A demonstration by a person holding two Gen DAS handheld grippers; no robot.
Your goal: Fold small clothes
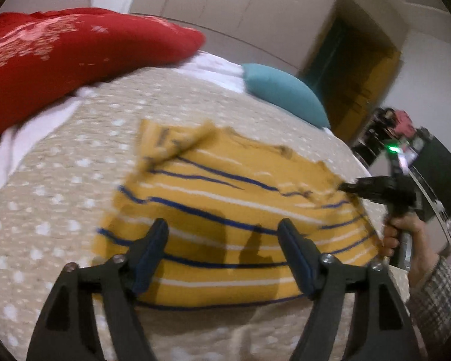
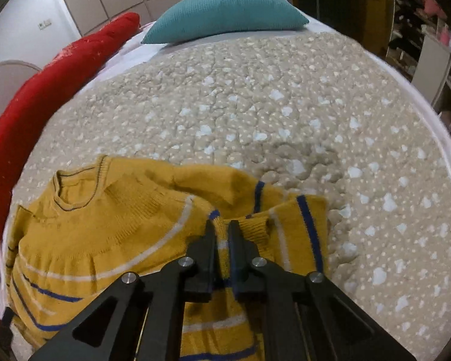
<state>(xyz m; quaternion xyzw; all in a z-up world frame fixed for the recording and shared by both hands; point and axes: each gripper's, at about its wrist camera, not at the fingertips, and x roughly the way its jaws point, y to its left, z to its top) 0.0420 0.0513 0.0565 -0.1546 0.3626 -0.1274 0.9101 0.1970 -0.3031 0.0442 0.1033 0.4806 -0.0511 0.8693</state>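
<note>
— Right gripper [image 2: 222, 231] fingers pinched on yellow sweater [image 2: 105, 225] sleeve; left gripper [image 1: 222, 231] wide apart, nothing held.
— Sweater where?
— Mid bed [image 2: 285, 105], blurry in left view. Red cushion [image 1: 60, 54], teal pillow [image 2: 225, 9] near far edge.

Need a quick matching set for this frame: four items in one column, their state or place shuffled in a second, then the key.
Items:
1. left gripper
2. right gripper
3. teal pillow
4. red cushion

States or places:
A. pinching a fold of the yellow striped sweater
B. open above the sweater, nothing between its jaws
C. along the left side of the bed
D. at the far end of the bed, on the white sheet

Pairs: 1-B, 2-A, 3-D, 4-C
</note>
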